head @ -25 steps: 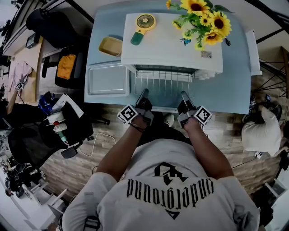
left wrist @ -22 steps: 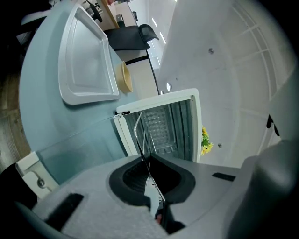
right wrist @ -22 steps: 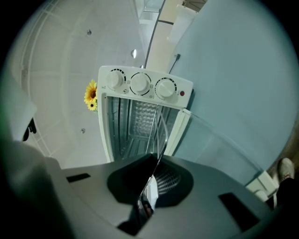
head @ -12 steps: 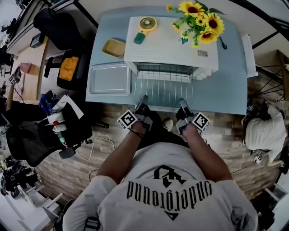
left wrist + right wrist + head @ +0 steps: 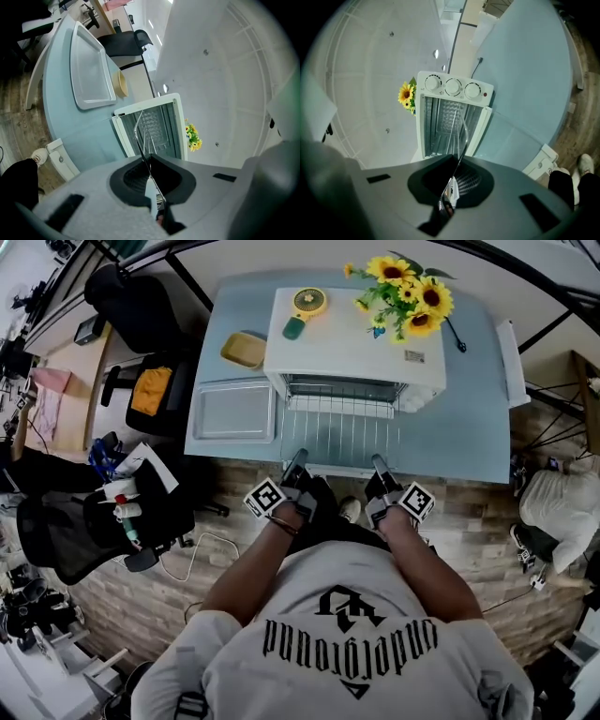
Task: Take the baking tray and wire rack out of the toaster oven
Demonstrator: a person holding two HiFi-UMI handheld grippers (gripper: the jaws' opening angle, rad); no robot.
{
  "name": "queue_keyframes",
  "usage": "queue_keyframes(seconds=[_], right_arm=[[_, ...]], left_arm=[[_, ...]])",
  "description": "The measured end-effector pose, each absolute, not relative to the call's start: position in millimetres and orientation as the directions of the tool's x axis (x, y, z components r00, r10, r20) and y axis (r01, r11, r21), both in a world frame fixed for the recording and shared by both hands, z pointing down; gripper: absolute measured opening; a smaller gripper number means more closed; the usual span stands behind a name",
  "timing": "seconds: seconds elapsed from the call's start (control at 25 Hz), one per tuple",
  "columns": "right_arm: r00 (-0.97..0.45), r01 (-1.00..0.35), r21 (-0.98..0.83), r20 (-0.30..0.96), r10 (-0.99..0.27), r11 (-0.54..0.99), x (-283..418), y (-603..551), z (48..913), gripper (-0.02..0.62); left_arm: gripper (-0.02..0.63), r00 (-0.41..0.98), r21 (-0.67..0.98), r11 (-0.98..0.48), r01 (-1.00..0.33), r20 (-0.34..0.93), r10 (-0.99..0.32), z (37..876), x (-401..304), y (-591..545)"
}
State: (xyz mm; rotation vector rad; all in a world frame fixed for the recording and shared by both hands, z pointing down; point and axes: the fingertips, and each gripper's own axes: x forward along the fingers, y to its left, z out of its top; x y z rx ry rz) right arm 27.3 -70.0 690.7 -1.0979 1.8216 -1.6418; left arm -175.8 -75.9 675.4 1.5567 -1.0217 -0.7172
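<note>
The baking tray [image 5: 234,411] lies flat on the blue table [image 5: 469,427], just left of the white toaster oven [image 5: 352,343]. It is well apart from both tools, and a yellow dish [image 5: 244,350] sits behind it. The left gripper [image 5: 295,468] has its jaws pressed together on the near left edge of the wire rack [image 5: 342,432], with the thin wire pinched between them. The rack juts from the oven's mouth over the lowered door, roughly level, spanning the gap between the two tools. The right gripper [image 5: 380,470] pinches the rack's near right edge the same way. On the oven top rest a hand fan [image 5: 302,310] and sunflowers [image 5: 403,298]; a label [image 5: 413,356] near them is too small to read. The person's shirt [image 5: 347,634] reads "underground", upside down in the head view.
</note>
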Motion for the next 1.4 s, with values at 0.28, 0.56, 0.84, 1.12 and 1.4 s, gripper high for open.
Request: queue_keyframes(seconds=[0.28, 0.56, 0.84, 1.12, 1.4], right_arm=[[-0.592, -0.229, -0.974, 0.144, -0.793, -0.006, 26.2, -57.4, 668.0, 0.005], [-0.571, -0.265, -0.964, 0.185, -0.8, -0.033, 26.5, -46.1, 660.3, 0.005], [-0.507, -0.284, -0.957, 0.202, -0.838, -0.059, 28.1, -37.1, 650.1, 0.005], [-0.403, -0.296, -0.951, 0.211, -0.891, -0.091, 34.7, -17.7, 646.0, 0.005], [-0.291, -0.293, -0.947, 0.217, -0.932, -0.129, 48.4, 9.5, 646.8, 0.005]], left_arm=[[0.003, 0.46, 0.971, -0.046, -0.236, 0.07, -0.885, 655.6, -173.8, -60.9], [0.003, 0.481, 0.968, -0.023, -0.25, 0.104, -0.871, 653.7, -178.9, -53.9], [0.003, 0.562, 0.972, -0.067, -0.224, 0.073, -0.824, 640.8, -175.4, -62.4], [0.003, 0.657, 0.972, -0.083, -0.222, 0.086, -0.749, 638.3, -167.2, -64.3], [0.003, 0.731, 0.971, -0.114, -0.209, 0.078, -0.678, 642.6, -147.8, -60.3]])
